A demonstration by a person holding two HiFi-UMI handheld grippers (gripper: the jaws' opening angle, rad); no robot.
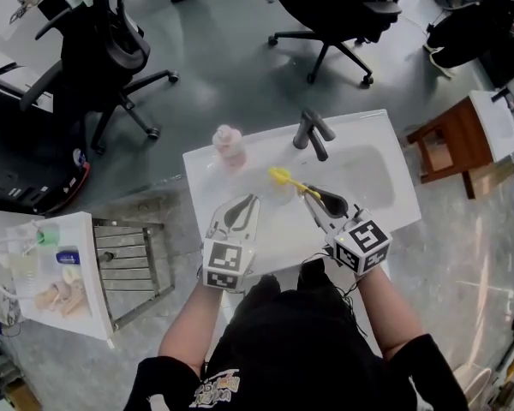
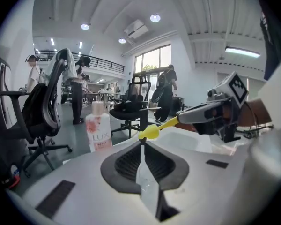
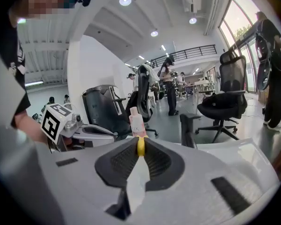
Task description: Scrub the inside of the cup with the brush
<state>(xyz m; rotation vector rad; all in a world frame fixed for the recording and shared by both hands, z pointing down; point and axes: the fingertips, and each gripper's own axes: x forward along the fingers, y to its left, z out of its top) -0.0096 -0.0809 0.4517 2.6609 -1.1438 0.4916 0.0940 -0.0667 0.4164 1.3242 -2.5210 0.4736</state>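
Observation:
My right gripper (image 1: 309, 194) is shut on the handle of a yellow brush (image 1: 280, 176), whose head points left over the white sink top (image 1: 265, 229). The handle shows as a yellow strip between the jaw tips in the right gripper view (image 3: 140, 146). My left gripper (image 1: 249, 200) hovers beside it over the sink top, jaws together with nothing between them (image 2: 143, 142). From the left gripper view the brush head (image 2: 150, 131) sits just past the tips, with the right gripper (image 2: 210, 114) behind it. No cup shows in any view.
A dark faucet (image 1: 313, 134) stands at the back of the basin (image 1: 373, 174). A pink soap bottle (image 1: 229, 146) stands at the sink's back left. A metal rack (image 1: 133, 264) and a shelf of toiletries (image 1: 43, 272) lie left. Office chairs (image 1: 111, 58) and a wooden stool (image 1: 445, 144) stand around.

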